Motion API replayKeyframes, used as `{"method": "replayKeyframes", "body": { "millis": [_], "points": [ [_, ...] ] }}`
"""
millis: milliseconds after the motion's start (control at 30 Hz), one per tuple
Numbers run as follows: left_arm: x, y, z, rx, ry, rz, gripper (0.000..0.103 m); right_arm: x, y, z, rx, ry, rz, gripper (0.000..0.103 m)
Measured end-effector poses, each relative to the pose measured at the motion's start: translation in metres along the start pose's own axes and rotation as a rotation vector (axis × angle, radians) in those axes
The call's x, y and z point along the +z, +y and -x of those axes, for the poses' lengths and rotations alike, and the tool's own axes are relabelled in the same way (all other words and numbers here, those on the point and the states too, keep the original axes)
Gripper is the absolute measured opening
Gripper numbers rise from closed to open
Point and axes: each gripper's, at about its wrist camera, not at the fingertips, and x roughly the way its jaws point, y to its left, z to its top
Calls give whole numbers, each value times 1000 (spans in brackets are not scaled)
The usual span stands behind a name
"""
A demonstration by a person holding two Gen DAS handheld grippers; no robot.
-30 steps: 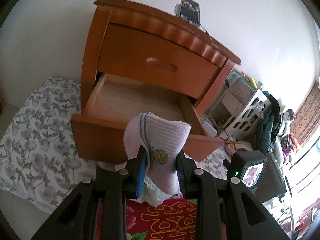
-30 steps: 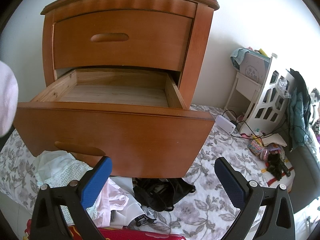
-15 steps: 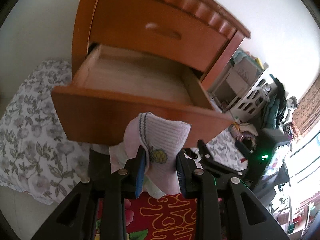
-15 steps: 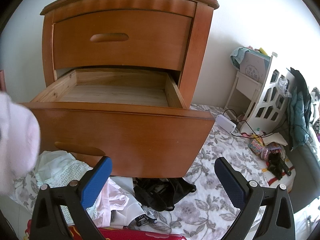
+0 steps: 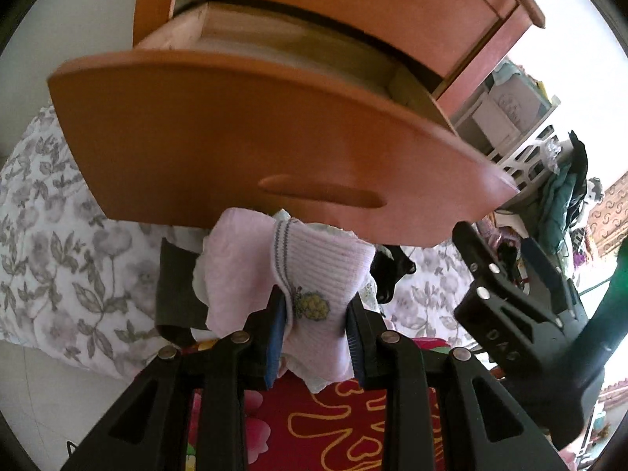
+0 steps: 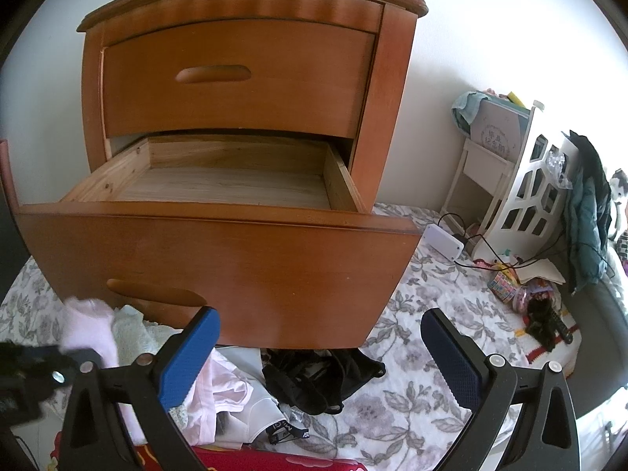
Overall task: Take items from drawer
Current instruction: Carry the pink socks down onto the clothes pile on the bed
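A wooden nightstand has its lower drawer (image 6: 235, 251) pulled out, and nothing shows on the drawer's bare wood floor. My left gripper (image 5: 314, 337) is shut on a pink sock (image 5: 314, 274) with a grey-striped cuff and a small yellow turtle patch. It hangs low in front of the drawer front (image 5: 251, 149), just above the clothes pile. The same pink sock (image 6: 92, 325) shows at the lower left in the right wrist view. My right gripper (image 6: 320, 353) stands open and holds nothing, below the drawer front.
A pile of pale clothes (image 6: 219, 388) and a black garment (image 6: 318, 376) lie on the floral sheet (image 6: 424, 353) under the drawer. A red patterned cloth (image 5: 333, 431) lies nearest me. A white shelf (image 6: 522, 196), a cable and small toys (image 6: 530, 294) crowd the right.
My left gripper has sunk with the pink sock from drawer-rim height to below the drawer front, near the clothes pile. The right gripper has not moved.
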Motion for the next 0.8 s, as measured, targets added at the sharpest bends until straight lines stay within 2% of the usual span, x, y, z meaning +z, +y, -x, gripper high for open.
{"method": "replayKeyframes", "body": {
  "millis": [800],
  "points": [
    [-1, -5, -34, 12, 53, -31, 33, 1, 0, 0, -3, 2, 3, 103]
  ]
}}
